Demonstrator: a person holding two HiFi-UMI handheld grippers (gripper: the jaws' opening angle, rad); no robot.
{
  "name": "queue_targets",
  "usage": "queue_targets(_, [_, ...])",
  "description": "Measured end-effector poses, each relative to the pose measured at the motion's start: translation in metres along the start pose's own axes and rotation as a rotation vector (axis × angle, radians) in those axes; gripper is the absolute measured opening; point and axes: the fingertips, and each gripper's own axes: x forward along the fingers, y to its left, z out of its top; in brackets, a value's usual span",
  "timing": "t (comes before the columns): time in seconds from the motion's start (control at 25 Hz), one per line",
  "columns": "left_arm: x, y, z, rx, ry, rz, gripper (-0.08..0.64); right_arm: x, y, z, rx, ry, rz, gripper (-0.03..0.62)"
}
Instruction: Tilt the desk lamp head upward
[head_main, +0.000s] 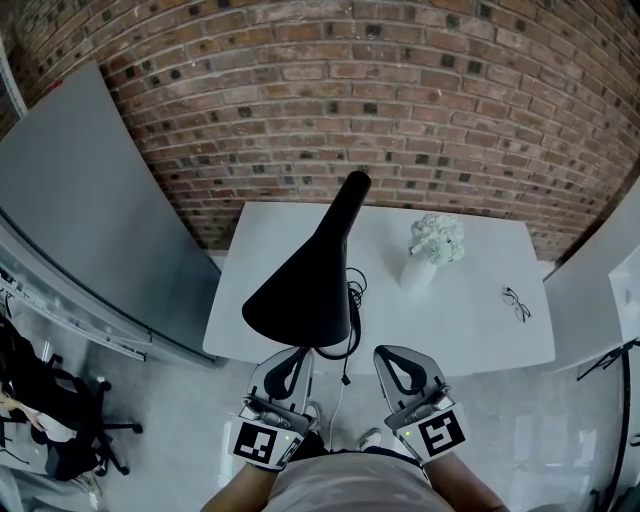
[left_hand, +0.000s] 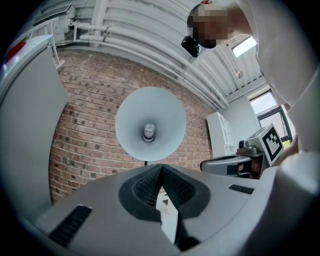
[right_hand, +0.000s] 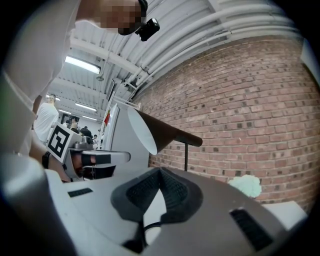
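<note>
The desk lamp's black cone head (head_main: 305, 285) stands on the white table (head_main: 480, 335), with its wide mouth turned toward me and its neck rising to the back. In the left gripper view I look straight into the pale shade (left_hand: 150, 120) at the bulb (left_hand: 148, 132). The right gripper view shows the lamp head (right_hand: 155, 131) side-on on its thin stem. My left gripper (head_main: 297, 352) (left_hand: 161, 166) hangs just below the shade's rim, shut and holding nothing. My right gripper (head_main: 386, 351) (right_hand: 160, 170) sits beside it to the right, also shut and holding nothing.
A white vase of pale flowers (head_main: 434, 245) (right_hand: 246, 185) stands right of the lamp, and glasses (head_main: 516, 303) lie further right. A black cable (head_main: 352, 305) trails off the table's front edge. A grey panel (head_main: 80, 220) lies left, a brick wall (head_main: 400, 90) behind, an office chair (head_main: 70, 430) lower left.
</note>
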Motion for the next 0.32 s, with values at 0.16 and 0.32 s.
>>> queue_targets(0.16, [0.0042,-0.0039,-0.0006,0.001,0.004,-0.006,0.008,-0.0016,-0.0049,0.0013,0.035,-0.010,-0.020,0.017])
queue_targets(0.32, [0.0087,-0.0091,-0.0009,0.008,0.011,-0.019,0.008,-0.0001,-0.0089,-0.0013,0.046,-0.008,-0.017,0.017])
